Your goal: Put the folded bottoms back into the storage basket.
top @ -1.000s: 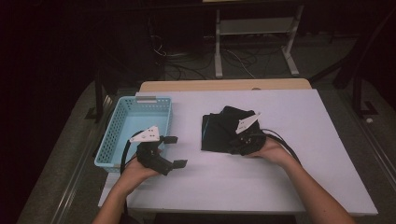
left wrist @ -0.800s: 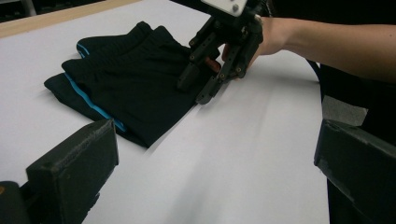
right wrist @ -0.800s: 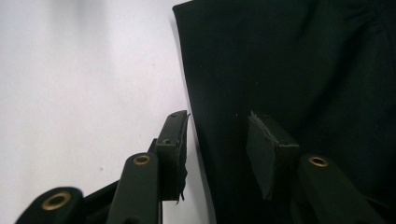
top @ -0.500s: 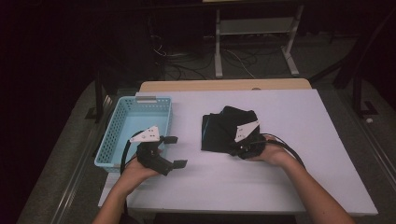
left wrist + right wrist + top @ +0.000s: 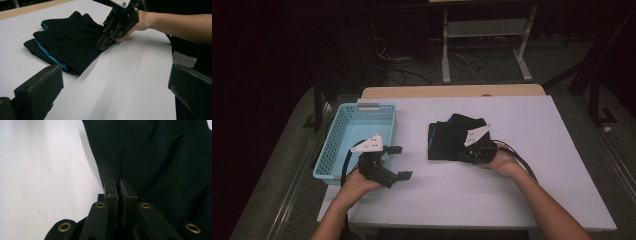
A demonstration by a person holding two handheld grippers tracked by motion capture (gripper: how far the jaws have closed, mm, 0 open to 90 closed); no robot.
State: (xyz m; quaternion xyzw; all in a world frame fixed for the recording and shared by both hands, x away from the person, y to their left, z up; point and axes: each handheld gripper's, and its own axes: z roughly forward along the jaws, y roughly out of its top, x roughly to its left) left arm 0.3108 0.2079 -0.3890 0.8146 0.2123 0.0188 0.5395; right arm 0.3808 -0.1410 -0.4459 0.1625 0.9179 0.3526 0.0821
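Left gripper view: folded black fabric garment [image 5: 67, 42], blue-piped, lying on white table [image 5: 130, 82].
Right gripper [image 5: 119, 185]: jaws pinched together on the garment's near edge.
Left gripper [image 5: 112, 82]: jaws wide apart.

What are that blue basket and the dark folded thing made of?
The blue basket looks like moulded plastic, going by its lattice of small holes. The dark garment seems a soft matte knit fabric: it folds, creases and shows fine ribbing, with a turquoise trim.

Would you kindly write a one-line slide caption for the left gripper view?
Seen between open jaws, the right gripper meets the edge of a folded black garment on the white table.
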